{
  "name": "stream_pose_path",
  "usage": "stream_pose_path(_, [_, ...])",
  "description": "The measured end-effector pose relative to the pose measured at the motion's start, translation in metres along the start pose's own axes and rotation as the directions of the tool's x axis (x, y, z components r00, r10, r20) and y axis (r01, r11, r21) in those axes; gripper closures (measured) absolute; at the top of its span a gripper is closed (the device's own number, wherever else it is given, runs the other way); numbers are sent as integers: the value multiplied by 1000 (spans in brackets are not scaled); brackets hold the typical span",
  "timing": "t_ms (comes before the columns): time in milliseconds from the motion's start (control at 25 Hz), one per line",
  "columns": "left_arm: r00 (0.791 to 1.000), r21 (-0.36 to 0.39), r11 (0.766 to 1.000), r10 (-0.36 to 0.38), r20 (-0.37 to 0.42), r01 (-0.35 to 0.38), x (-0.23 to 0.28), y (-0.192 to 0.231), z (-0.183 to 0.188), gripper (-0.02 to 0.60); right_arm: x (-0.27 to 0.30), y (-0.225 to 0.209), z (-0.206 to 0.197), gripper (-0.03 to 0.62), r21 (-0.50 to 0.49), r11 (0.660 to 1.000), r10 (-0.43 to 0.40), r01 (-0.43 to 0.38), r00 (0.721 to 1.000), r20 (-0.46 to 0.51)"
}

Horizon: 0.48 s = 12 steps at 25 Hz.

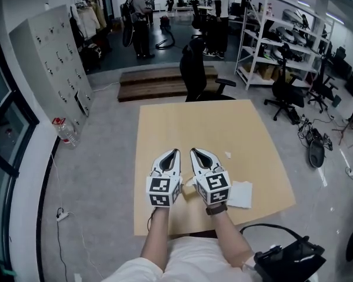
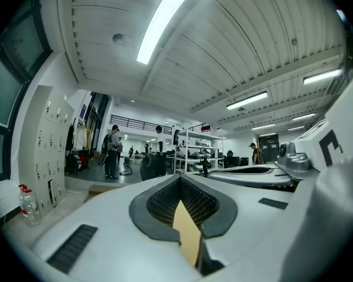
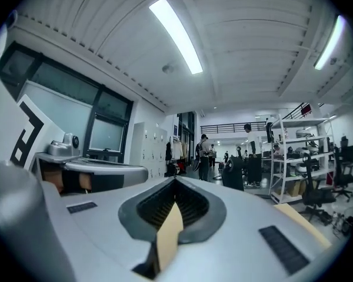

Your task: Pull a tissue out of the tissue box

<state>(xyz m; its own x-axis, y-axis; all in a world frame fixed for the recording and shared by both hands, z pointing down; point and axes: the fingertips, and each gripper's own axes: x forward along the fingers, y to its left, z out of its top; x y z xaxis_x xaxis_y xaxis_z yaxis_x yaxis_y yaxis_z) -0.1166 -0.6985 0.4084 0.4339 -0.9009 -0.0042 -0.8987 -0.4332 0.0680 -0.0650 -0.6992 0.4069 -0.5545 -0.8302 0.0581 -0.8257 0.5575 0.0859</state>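
Seemingly the pull itself is already done. A flat white sheet of tissue (image 1: 241, 194) lies on the light wooden worktop (image 1: 200, 128) near its near right corner. It is just beside the right gripper (image 1: 195, 151) and neither gripper holds it.

No tissue box can be made out in any view. If it is on the worktop, it must sit beneath the two grippers at the near edge. Only a small tan patch shows between them there, too little to name.

The left gripper (image 1: 175, 152) and the right one hover side by side over that near edge, both pointing level toward the far edge. Each gripper view shows its white jaws clenched, their tips meeting, with nothing caught between them. Only a sliver of the tan worktop shows through the gap behind the tips.

A tiny white scrap (image 1: 227, 155) lies farther out, toward the right edge.

My judgement is that this is either the end of the task or a pause between pulls. If another tissue is wanted, the grippers must first move aside to uncover the box. One gripper would then spread its jaws and come down on the protruding tissue, while the other steadies the box so it does not lift with the pull.
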Motion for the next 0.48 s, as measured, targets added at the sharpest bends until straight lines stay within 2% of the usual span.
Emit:
stream_pose_path(200, [1000, 3, 1000, -10, 9, 10, -5, 4, -7, 581, -4, 0, -3, 590, -1, 1000, -29, 29, 999, 33])
stream_pose_path(480, [1000, 4, 1000, -19, 15, 19, -8, 7, 3, 581, -3, 6, 1, 590, 16, 1000, -14, 13, 999, 36])
